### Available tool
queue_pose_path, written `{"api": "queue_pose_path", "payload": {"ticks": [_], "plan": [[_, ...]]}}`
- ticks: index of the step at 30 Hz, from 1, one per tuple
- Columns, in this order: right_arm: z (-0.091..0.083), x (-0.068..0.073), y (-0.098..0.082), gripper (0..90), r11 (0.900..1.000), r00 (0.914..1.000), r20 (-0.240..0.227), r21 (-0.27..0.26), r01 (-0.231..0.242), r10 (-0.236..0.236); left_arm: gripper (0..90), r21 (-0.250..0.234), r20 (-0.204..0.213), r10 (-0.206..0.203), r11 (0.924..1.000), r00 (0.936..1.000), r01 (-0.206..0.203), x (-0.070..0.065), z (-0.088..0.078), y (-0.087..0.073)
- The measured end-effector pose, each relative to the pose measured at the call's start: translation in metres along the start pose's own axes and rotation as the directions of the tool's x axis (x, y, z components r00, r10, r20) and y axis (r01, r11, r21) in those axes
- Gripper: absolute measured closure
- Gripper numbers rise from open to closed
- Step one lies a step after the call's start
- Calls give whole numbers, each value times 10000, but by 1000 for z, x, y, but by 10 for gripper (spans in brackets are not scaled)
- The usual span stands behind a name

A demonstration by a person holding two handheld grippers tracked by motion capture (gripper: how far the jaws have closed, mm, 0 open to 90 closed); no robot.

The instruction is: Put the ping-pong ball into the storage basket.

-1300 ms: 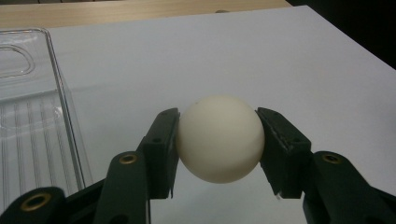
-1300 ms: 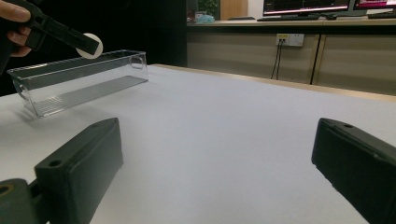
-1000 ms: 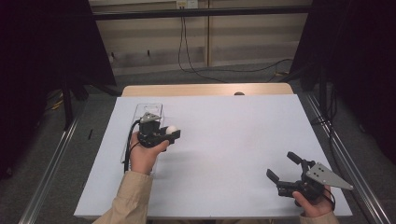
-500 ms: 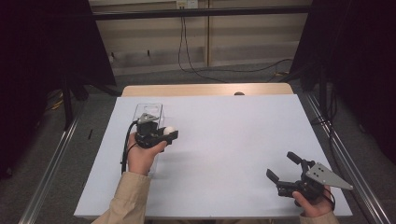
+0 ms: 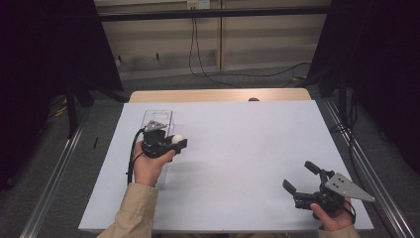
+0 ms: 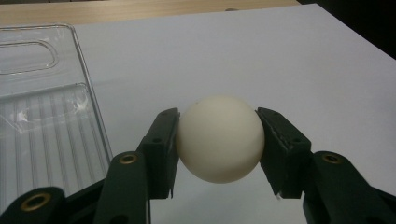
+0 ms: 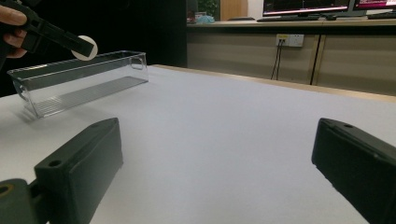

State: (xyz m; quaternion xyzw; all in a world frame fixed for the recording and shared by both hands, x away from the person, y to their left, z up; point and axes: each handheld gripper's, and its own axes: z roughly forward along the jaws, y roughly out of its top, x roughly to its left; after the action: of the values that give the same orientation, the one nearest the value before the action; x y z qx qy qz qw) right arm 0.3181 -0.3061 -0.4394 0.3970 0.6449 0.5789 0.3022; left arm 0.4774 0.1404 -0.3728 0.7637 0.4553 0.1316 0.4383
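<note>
A white ball sits clamped between the two black jaws of my left gripper, held above the white table just right of a clear plastic bin. The same ball shows as a small white dot in the high view, and far off in the right gripper view over the bin. My right gripper rests low near the table's front right corner, its jaws spread wide with nothing between them.
The white table top stretches between the two hands. A wooden strip borders its far edge. Metal rails run along both sides. Cables hang down the back wall.
</note>
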Motion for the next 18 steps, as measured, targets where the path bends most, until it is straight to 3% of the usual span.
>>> {"api": "queue_pose_path", "payload": {"ticks": [17, 18], "plan": [[0, 1, 0, 14, 10000, 10000, 2, -26, -89, 89, 512, -157, 55, -54, 9999, 10000, 54, 3, -4, -1], [0, 1, 0, 14, 10000, 10000, 0, -28, -90, 90, 512, -291, 65, -236, 9993, 9997, 238, 2, -3, -2]]}}
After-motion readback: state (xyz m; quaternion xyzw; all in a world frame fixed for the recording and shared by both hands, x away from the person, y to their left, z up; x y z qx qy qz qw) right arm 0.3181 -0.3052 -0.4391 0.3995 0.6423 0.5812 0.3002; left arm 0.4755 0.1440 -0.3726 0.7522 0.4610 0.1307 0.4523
